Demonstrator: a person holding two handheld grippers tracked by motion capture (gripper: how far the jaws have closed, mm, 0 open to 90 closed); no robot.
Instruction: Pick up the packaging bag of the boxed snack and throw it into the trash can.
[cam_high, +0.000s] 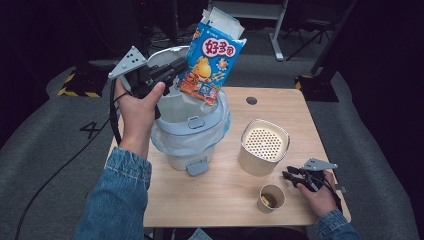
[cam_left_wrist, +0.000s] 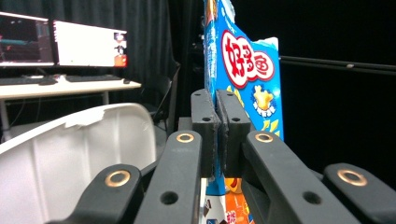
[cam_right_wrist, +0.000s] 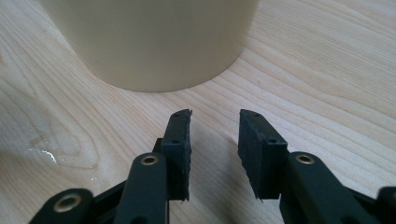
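A blue snack box (cam_high: 212, 60) with red lettering and an orange cartoon hangs tilted over the open white pedal bin (cam_high: 192, 131). My left gripper (cam_high: 176, 67) is shut on the box's edge. In the left gripper view the two pads (cam_left_wrist: 205, 128) pinch the thin box (cam_left_wrist: 250, 79) edge, and the bin's raised lid (cam_left_wrist: 79, 154) lies below left. My right gripper (cam_high: 289, 176) rests low on the table at the front right, open with nothing between its fingers (cam_right_wrist: 180, 144). Just ahead of it stands a cream container (cam_right_wrist: 154, 42).
The cream container with a perforated top (cam_high: 264, 146) stands right of the bin. A small paper cup (cam_high: 271, 198) with something yellow inside sits near the front edge of the wooden table (cam_high: 220, 200). A small wet patch (cam_right_wrist: 44, 151) lies on the wood. Monitors (cam_left_wrist: 60, 44) stand beyond on a desk.
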